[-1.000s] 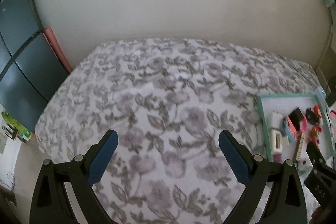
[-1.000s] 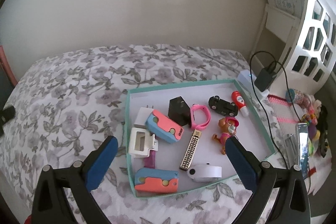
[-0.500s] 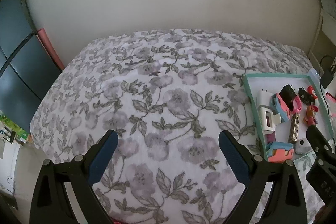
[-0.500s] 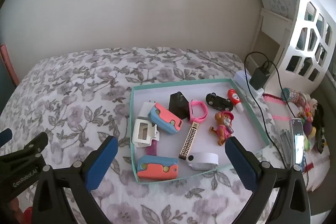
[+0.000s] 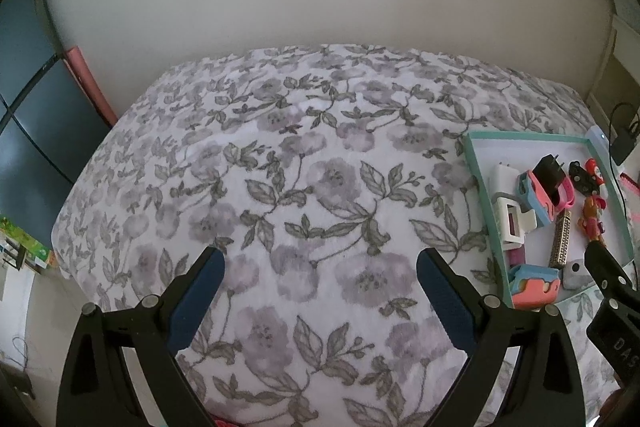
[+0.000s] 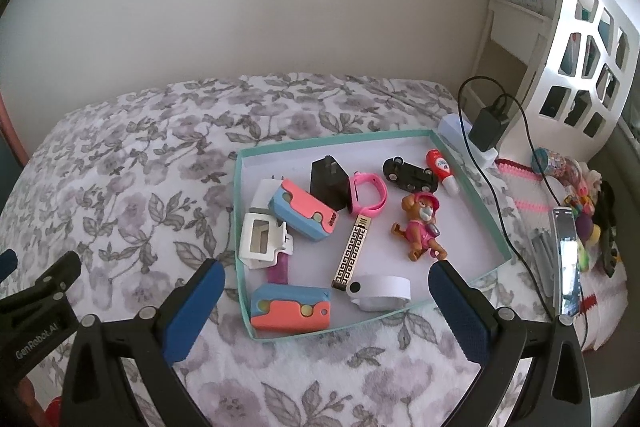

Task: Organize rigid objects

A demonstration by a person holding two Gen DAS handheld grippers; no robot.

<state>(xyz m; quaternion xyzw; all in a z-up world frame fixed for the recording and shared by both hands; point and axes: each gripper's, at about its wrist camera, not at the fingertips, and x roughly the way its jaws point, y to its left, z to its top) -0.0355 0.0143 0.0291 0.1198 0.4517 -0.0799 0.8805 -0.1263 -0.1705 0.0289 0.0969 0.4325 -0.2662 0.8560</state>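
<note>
A shallow teal-rimmed tray [image 6: 468,179] lies on the flowered bed. It holds two pink-and-blue cases [image 6: 304,213] [image 6: 290,313], a white hair clip [image 6: 260,241], a black charger [image 6: 328,181], a pink band [image 6: 366,193], a black toy car [image 6: 410,175], a dog figure [image 6: 420,231], a gold patterned bar [image 6: 352,253] and a white strap [image 6: 380,291]. My right gripper [image 6: 326,311] is open and empty above the tray's near edge. My left gripper [image 5: 320,291] is open and empty over bare bedspread, left of the tray [image 5: 478,171].
A white lattice shelf [image 6: 584,67] stands at the right with a plugged charger and cable [image 6: 488,123]. Toys and a phone [image 6: 566,259] lie right of the tray. A dark cabinet [image 5: 24,107] stands left of the bed. The wall is behind the bed.
Both grippers have pulled back and tilted a little; the tray has shifted slightly in each view. Both stay open and empty. Nothing in the tray has moved.
</note>
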